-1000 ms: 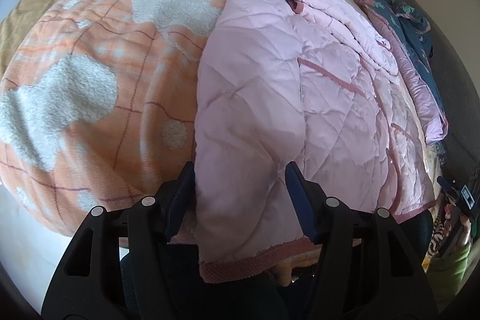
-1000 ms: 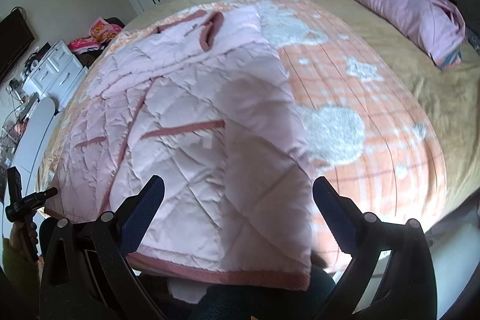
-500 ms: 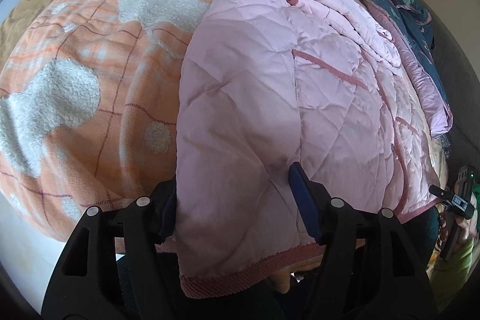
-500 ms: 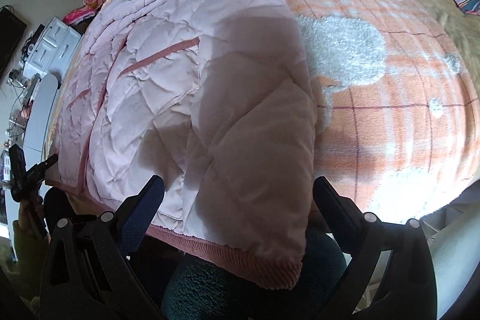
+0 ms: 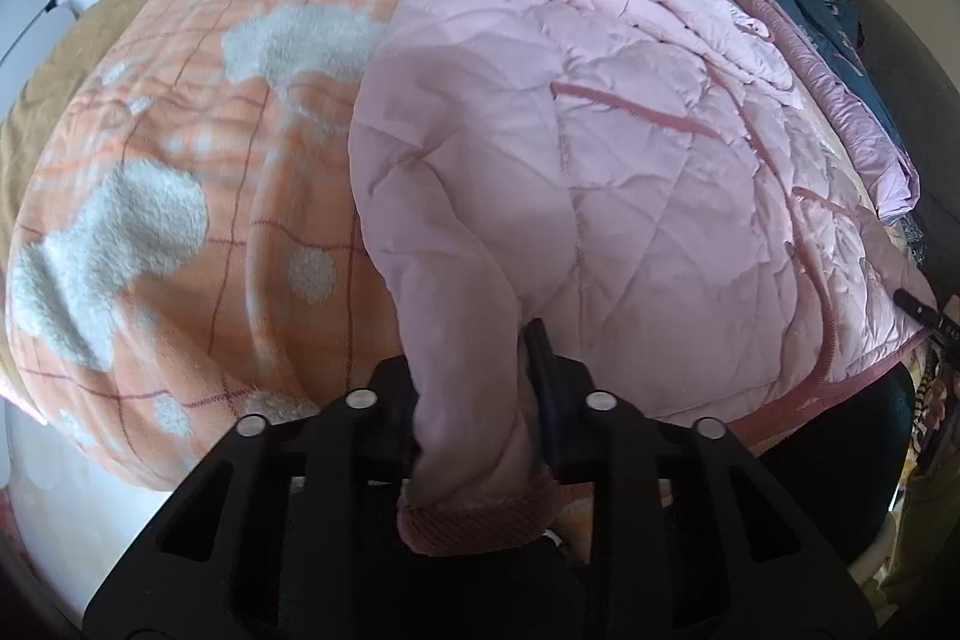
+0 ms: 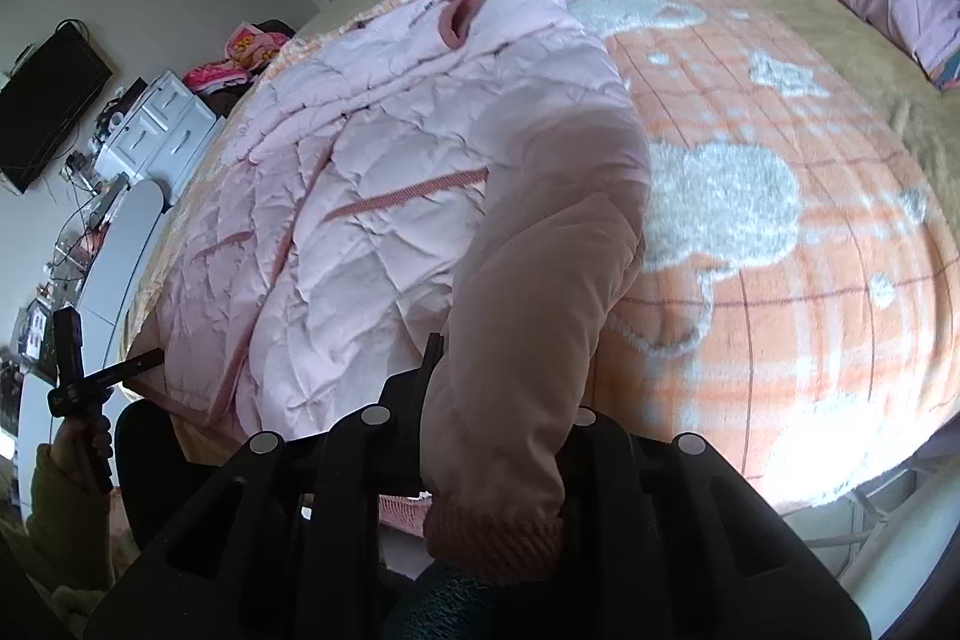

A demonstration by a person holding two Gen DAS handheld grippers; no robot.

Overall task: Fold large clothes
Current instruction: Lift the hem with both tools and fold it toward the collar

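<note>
Pink quilted padding fills the space between both sets of jaws: we have the jacket point(image 5: 600, 172) spread on the checked blanket point(image 5: 198, 148) over the bed, and each gripper has just been closing on a bottom corner of it. Our left gripper point(image 5: 474, 400) is clamped tight on bunched cloth just above the ribbed hem point(image 5: 474, 520), and our right gripper point(image 6: 498, 400) pinches the opposite corner the same way. Holding both corners at once looks meant to let us lift the bottom edge evenly and carry it up toward the collar point(image 6: 462, 10) beyond the jaws. Only the right view shows that collar opening clearly, plus a hand point(image 6: 78, 448) holding the other tool beside the jaws; the left view alone shows the zip line point(image 5: 804, 244).
</note>
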